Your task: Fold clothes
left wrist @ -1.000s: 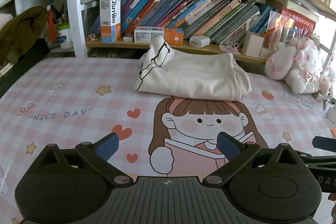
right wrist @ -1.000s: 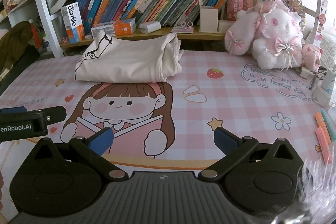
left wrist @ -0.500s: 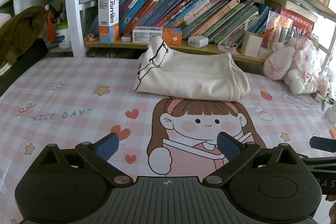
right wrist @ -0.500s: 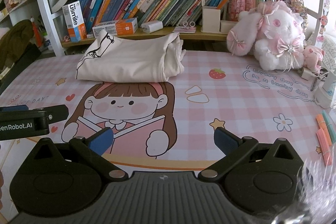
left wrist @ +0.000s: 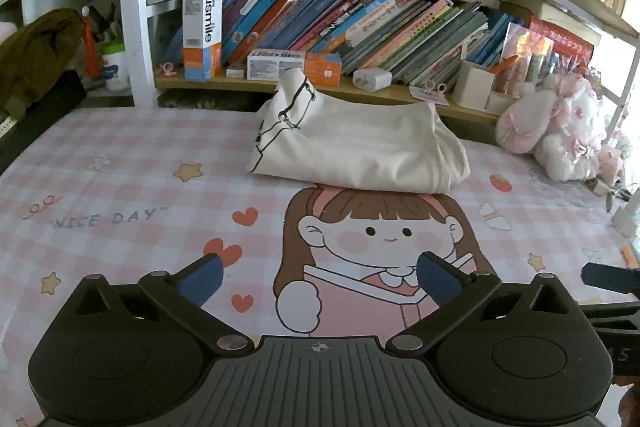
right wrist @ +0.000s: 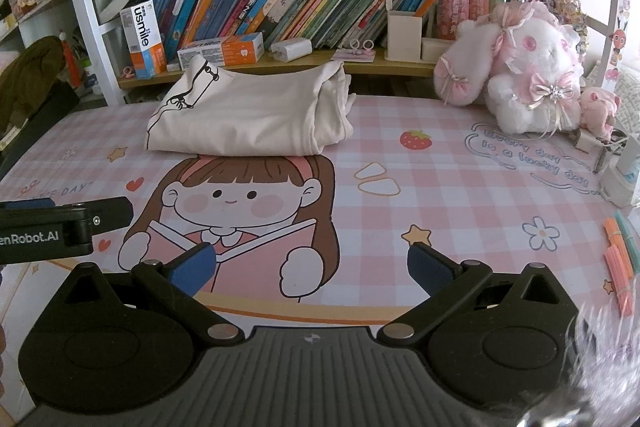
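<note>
A cream garment [left wrist: 352,147] with a black line drawing lies folded in a thick bundle at the back of the pink checked mat [left wrist: 120,187], up against the bookshelf; the right wrist view shows the same garment [right wrist: 248,115]. My left gripper [left wrist: 318,279] hangs open over the mat's cartoon girl, well short of the garment, nothing between its blue pads. My right gripper [right wrist: 310,267] is open too, over the girl's book, empty. The left gripper's body [right wrist: 60,227] shows at the left edge of the right wrist view.
A low shelf [left wrist: 360,91] of leaning books and toothpaste boxes runs behind the garment. White and pink plush toys [right wrist: 528,79] sit back right. Pink and orange sticks [right wrist: 620,259] lie near the right edge. An olive jacket [left wrist: 32,55] is heaped far left.
Both grippers stay open and empty. The views have shifted only slightly; the folded garment has not moved.
</note>
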`<state>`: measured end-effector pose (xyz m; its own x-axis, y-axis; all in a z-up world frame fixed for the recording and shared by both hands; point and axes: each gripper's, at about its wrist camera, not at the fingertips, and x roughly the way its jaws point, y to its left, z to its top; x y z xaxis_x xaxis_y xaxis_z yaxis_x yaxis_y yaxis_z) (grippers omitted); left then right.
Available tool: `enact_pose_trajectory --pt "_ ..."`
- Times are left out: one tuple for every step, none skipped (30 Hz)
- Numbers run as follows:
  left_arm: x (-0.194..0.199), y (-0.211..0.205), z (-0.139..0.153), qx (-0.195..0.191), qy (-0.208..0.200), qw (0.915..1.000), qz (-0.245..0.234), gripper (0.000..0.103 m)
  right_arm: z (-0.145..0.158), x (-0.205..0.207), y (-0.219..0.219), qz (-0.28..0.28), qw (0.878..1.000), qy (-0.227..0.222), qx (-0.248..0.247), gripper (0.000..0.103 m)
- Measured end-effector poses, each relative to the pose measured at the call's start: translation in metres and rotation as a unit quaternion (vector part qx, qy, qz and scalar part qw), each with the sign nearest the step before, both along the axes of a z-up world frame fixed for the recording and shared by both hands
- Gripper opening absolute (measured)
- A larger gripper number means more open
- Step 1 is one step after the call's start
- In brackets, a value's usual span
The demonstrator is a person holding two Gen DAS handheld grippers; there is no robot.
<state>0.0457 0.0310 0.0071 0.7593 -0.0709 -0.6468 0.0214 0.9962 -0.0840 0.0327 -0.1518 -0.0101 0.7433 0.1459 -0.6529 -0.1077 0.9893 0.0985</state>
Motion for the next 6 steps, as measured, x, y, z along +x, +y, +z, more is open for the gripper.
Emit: enact_pose_trajectory --pt "-0.0001 -0.0002 -0.0001 0.0 0.0 1.0 0.0 0.103 -0.0001 0.0001 0.0 0.0 1.0 0.0 0.0 0.103" --pt "0.0001 -0.0003 -0.0004 0.002 0.001 1.0 0.001 0.103 -0.0001 0.0001 0.0 0.0 1.0 0.001 0.0 0.103" --pt "0.0002 -0.0004 -0.0005 0.004 0.001 1.0 0.001 0.103 -0.0001 0.0 0.0001 0.0 1.0 0.001 0.0 0.103" --pt "0.0003 -0.0005 -0.0005 0.006 0.0 1.0 0.0 0.103 -0.0001 -0.0001 0.0004 0.0 1.0 0.001 0.001 0.103" --pt "0.0004 -0.0005 -0.0005 0.008 0.0 1.0 0.0 0.103 0.0 -0.0003 0.0006 0.0 1.0 0.001 0.001 0.103" --pt "0.0004 -0.0005 -0.0004 0.008 -0.001 1.0 0.0 0.103 0.0 -0.0003 0.0006 0.0 1.0 0.001 0.001 0.103"
